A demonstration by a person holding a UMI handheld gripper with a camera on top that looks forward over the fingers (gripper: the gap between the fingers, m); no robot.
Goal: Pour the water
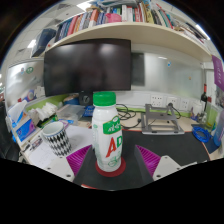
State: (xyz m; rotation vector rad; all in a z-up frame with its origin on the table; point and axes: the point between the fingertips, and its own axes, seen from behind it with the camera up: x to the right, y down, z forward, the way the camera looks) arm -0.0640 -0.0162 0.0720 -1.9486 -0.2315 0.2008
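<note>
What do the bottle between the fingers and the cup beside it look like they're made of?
The bottle looks like smooth opaque white plastic, with a green screw cap and a glossy printed label. The cup looks like glass or clear plastic with a dark patterned surface; which one is hard to tell.

Large red "AD" letters on white bottle (pixel 106 140) label, smaller print unreadable

The gripper (pixel 108 160) was held level with its jaws spread wide apart, the purple pads (pixel 57 162) on both inner faces showing, neither one pressing on anything.
</note>
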